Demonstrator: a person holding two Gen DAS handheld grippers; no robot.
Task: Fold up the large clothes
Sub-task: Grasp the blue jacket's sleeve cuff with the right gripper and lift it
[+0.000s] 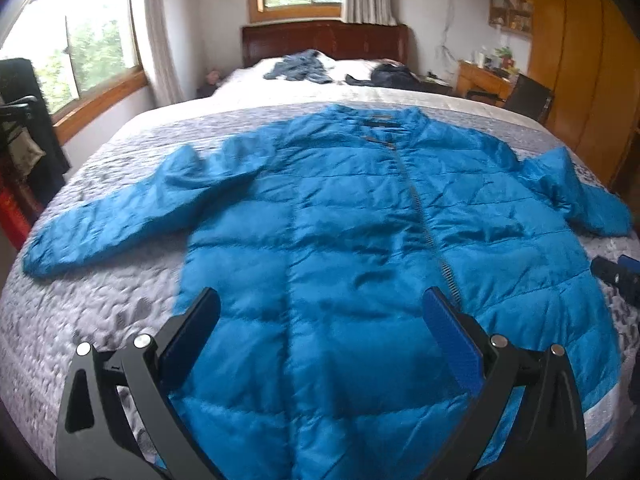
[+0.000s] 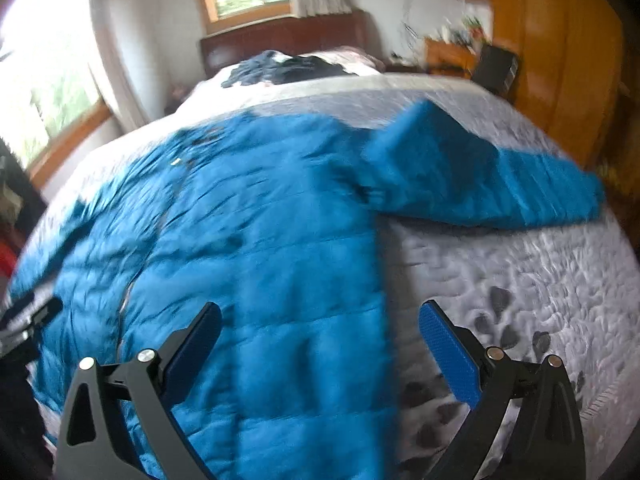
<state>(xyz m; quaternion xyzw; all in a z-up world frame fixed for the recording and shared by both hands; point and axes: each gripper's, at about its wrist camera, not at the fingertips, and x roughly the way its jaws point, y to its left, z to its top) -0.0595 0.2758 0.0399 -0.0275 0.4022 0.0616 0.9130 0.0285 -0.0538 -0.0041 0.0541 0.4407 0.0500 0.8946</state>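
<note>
A large blue puffer jacket [image 1: 340,216] lies spread front-up on the bed, zipper [image 1: 424,216] down its middle, both sleeves stretched out sideways. My left gripper [image 1: 320,300] hovers open above the jacket's lower hem, nothing between its fingers. In the right wrist view the same jacket [image 2: 248,248] fills the left and centre, its right sleeve [image 2: 500,184] reaching out to the right. My right gripper [image 2: 320,312] is open above the jacket's right side edge, empty. The right gripper's tip [image 1: 618,276] shows at the right edge of the left wrist view.
The grey quilted bedspread [image 1: 100,312] covers the bed. Dark clothes [image 1: 300,66] are piled near the wooden headboard [image 1: 324,40]. A wooden wardrobe [image 1: 580,60] and a small desk [image 1: 480,76] stand to the right, windows to the left.
</note>
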